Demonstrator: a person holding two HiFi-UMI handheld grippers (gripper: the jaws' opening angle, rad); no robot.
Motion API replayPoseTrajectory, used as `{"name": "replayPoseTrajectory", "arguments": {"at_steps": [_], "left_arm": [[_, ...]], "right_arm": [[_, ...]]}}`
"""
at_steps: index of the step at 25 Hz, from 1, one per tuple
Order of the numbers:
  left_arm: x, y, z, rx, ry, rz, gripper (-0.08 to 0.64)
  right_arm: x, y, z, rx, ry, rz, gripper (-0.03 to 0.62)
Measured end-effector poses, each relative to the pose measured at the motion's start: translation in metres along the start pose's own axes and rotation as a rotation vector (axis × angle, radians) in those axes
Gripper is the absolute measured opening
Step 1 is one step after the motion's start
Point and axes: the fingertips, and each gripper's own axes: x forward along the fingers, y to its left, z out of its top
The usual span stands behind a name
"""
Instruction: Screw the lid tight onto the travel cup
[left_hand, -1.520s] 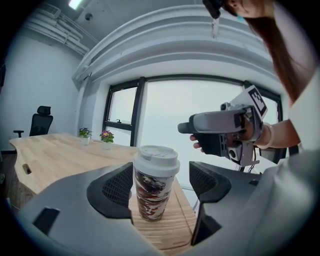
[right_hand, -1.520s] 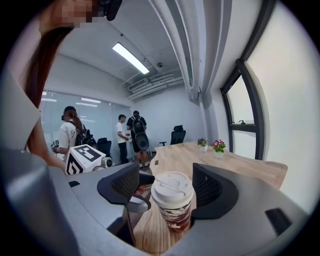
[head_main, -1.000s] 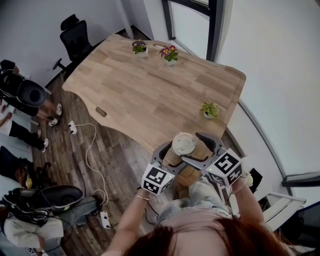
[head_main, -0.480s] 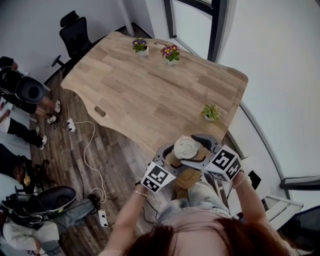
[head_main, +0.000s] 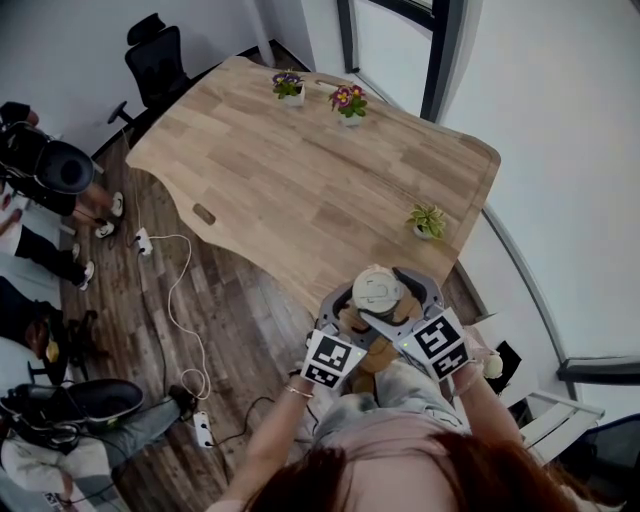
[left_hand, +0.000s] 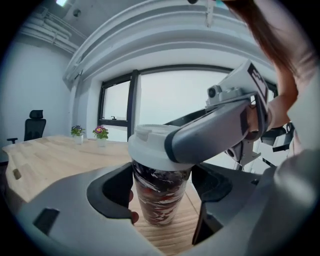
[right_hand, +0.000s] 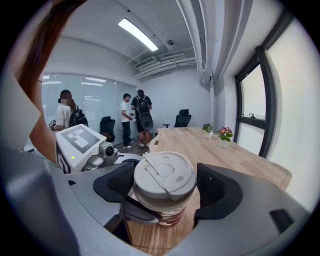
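Far left of the head view, a few people are cut off by the frame, and a white cable (head_main: 175, 300) is strung across the plank floor. A black chair (head_main: 165, 60) is parked at the far corner of the table (head_main: 300, 180), a pale wood slab with wavy edges.

Three small pots are set on it. One is filled with purple and yellow flowers (head_main: 288, 85), one with pink flowers (head_main: 349, 101), and one near the right edge with a spiky green plant (head_main: 428, 220).

The cup (left_hand: 160, 200) is held up at the table's near edge, between both grippers. Whether its base is resting on the wood can't be made out. Its body is dark and glossy, with a red and white pattern.

The left gripper (left_hand: 162, 192) is clamped on the body just under the lid, its black pads pressed to both sides. The lid (right_hand: 164, 175) is white, round and matte, with a flip tab moulded in. It's seated on the cup, so the contents are hidden, and how far it's screwed down can't be told.

The right gripper (right_hand: 165, 187) is closed on the lid's rim, one ribbed pad on each side.
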Motion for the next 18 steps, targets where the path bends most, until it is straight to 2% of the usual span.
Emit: {"name": "replayPoseTrajectory", "arguments": {"at_steps": [2, 4, 9, 12, 15, 18], "left_arm": [[0.0001, -0.0001, -0.0003, -0.016, -0.001, 0.024, 0.353], [-0.0008, -0.0001, -0.0011, -0.016, 0.001, 0.012, 0.353], [-0.0026, -0.0014, -0.0031, 0.045, 0.035, -0.146, 0.353], [-0.0014, -0.0035, -0.0037, 0.082, 0.061, -0.228, 0.353], [-0.0007, -0.0036, -0.0016, 0.078, 0.056, -0.220, 0.353], [0.0008, -0.0019, 0.0006, 0.049, 0.029, -0.140, 0.353]], "right_arm": [[0.0002, 0.0009, 0.0009, 0.005, -0.005, -0.028, 0.362], [-0.0008, 0.0025, 0.0017, 0.020, -0.013, -0.001, 0.362], [-0.0051, 0.0041, 0.0006, -0.014, 0.035, 0.161, 0.362], [-0.0039, 0.0023, -0.0025, -0.048, 0.071, 0.216, 0.362], [-0.0037, 0.0013, -0.0012, -0.049, 0.058, 0.205, 0.361], [-0.0043, -0.0020, -0.0001, -0.009, 0.018, 0.119, 0.360]]}}
